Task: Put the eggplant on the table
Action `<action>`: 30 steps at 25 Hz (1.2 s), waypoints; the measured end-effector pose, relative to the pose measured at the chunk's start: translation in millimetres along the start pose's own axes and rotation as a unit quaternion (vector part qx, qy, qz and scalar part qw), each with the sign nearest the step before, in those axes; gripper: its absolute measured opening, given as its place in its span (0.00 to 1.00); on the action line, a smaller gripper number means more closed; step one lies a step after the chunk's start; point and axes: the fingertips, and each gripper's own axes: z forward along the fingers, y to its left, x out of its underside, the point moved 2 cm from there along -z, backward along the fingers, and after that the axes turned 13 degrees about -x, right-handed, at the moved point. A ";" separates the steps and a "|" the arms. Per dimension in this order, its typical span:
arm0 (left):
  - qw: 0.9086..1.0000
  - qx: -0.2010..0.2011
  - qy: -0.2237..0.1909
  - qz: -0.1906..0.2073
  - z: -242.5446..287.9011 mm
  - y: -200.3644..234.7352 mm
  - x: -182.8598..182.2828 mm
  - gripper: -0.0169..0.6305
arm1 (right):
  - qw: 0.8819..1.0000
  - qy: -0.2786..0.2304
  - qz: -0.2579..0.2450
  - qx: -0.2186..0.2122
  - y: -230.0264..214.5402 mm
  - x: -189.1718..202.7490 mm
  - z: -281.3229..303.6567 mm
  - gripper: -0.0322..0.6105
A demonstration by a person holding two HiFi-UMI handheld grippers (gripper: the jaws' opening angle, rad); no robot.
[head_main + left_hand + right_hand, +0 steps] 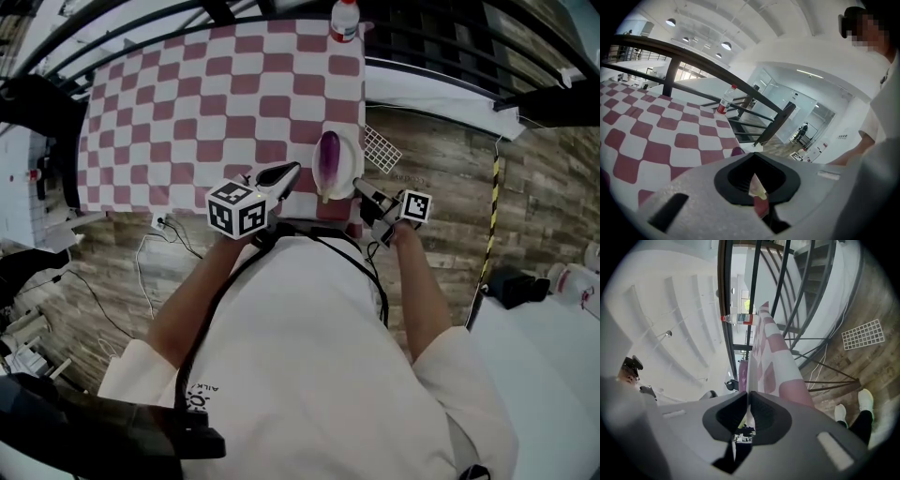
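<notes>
Nearest the person, the right gripper (367, 193) has its fingers pinched on the near right rim of a white plate (352, 171); its own view shows the rim edge-on between them. The left gripper (289, 172) points at the plate from the other side. Its fingers look pressed together, with only a sliver of checked cloth showing through, and they hold nothing I can make out.

The eggplant (328, 157) lies lengthwise on the plate, just beside the left fingertips. The plate sits over the near right corner of the table (187, 112). Whether it rests on the cloth or hangs just above it, I cannot tell. A bottle (344, 19) stands at the far edge, well apart.

The step in hand seems to be bringing the plate in at the table's corner, with the eggplant not yet moved off it. Next, I judge, the right fingers should keep the plate level and steady. The left fingers would need to spread, close round the eggplant's middle, then lift it across to bare cloth, away from the table's edge.
</notes>
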 end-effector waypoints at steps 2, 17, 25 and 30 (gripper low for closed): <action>1.000 -0.001 0.000 -0.003 5.9 -5.4 1.1 0.03 | 1.000 -0.002 0.002 0.002 -4.4 -0.6 -3.5 0.10; 1.000 -0.016 0.004 -0.011 12.3 -20.8 13.5 0.03 | 1.000 0.009 0.016 0.015 -18.0 4.4 -13.0 0.10; 1.000 -0.019 0.006 -0.012 14.1 -23.8 18.6 0.03 | 0.999 0.016 0.011 0.043 -25.6 5.0 -15.9 0.09; 1.000 -0.017 0.004 -0.009 16.0 -25.2 16.8 0.03 | 0.997 0.020 0.006 0.071 -29.5 5.7 -17.5 0.09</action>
